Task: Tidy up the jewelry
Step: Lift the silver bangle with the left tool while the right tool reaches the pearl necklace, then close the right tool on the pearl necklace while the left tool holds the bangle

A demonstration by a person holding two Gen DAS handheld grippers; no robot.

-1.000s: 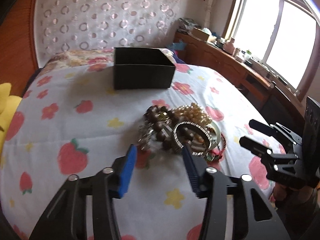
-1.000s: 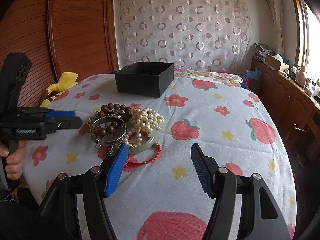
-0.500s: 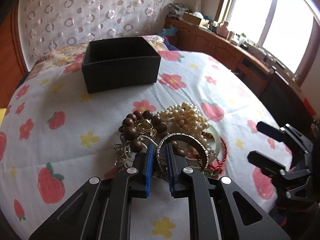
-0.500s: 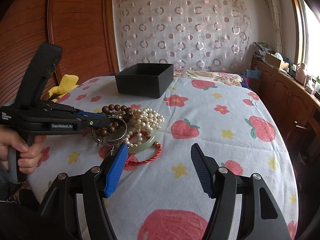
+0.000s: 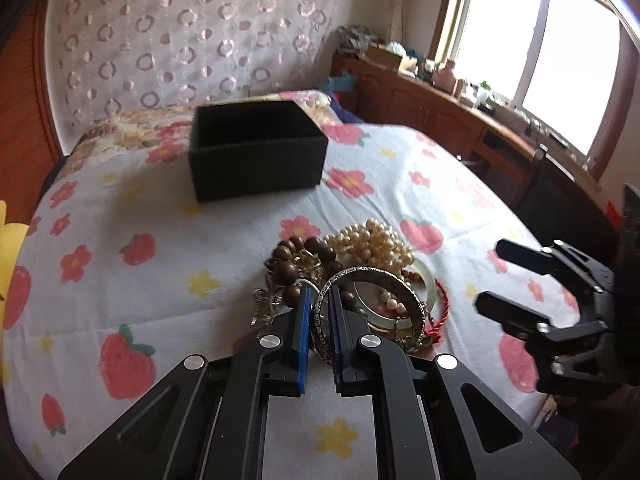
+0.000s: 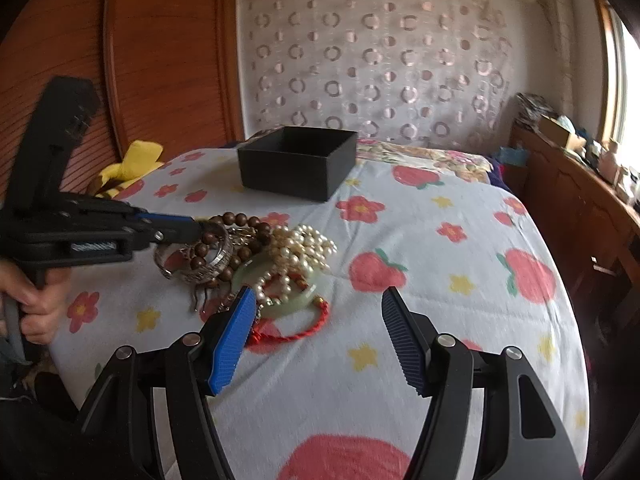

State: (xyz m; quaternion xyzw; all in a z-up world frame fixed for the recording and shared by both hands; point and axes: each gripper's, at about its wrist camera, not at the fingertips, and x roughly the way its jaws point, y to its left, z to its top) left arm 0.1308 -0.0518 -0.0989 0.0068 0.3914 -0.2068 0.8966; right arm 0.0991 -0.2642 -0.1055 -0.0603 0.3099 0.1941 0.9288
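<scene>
Two grippers over a bed spread with a strawberry-print sheet (image 6: 440, 264). Left gripper (image 5: 320, 300) has just been closing; its blue pads are now clamped on the near rim of the silver bangle (image 5: 376, 280), which tilts up at the left edge of the jewelry heap. Heap lies mid-sheet: brown wooden beads (image 5: 288, 268), pearl strand (image 5: 372, 240), pale green bangle (image 6: 276, 300), red cord bracelet (image 6: 304, 328), all touching or overlapping. Black box (image 6: 298, 166) sits open-topped beyond the heap, well apart from it, bare sheet between. Right gripper (image 6: 318, 336) hangs just right of the heap, jaws wide apart, nothing between them; broad open sheet ahead and to its right, up to the bed edge beside the wooden cabinets (image 6: 580, 208). Left wrist view alone shows the pads on the bangle rim and the window (image 5: 560, 40); right wrist view alone shows the hand (image 6: 36, 300) on the left tool's grip and something yellow, perhaps a cushion (image 6: 132, 160), at the far left bed edge.
</scene>
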